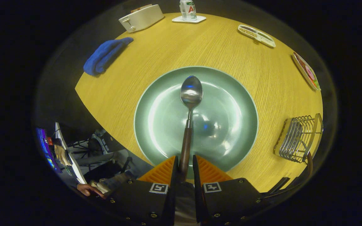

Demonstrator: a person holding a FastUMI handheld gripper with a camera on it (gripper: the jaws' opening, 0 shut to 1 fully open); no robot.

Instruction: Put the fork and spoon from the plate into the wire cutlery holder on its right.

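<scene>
Both fingers of our gripper (185, 171) clamp the spoon (189, 103) by its brown handle; its bowl reaches out over the green plate (156, 125); we see the wire cutlery holder (297, 138) standing right of the plate.

Steeply down along fingers (173, 171); near plate (156, 94)

Lighting: we record bright overhead light on the counter (231, 56), broad glare patches on the plate (156, 125), a dim lower left, strong fisheye bending at the edges, sharp centre.
</scene>
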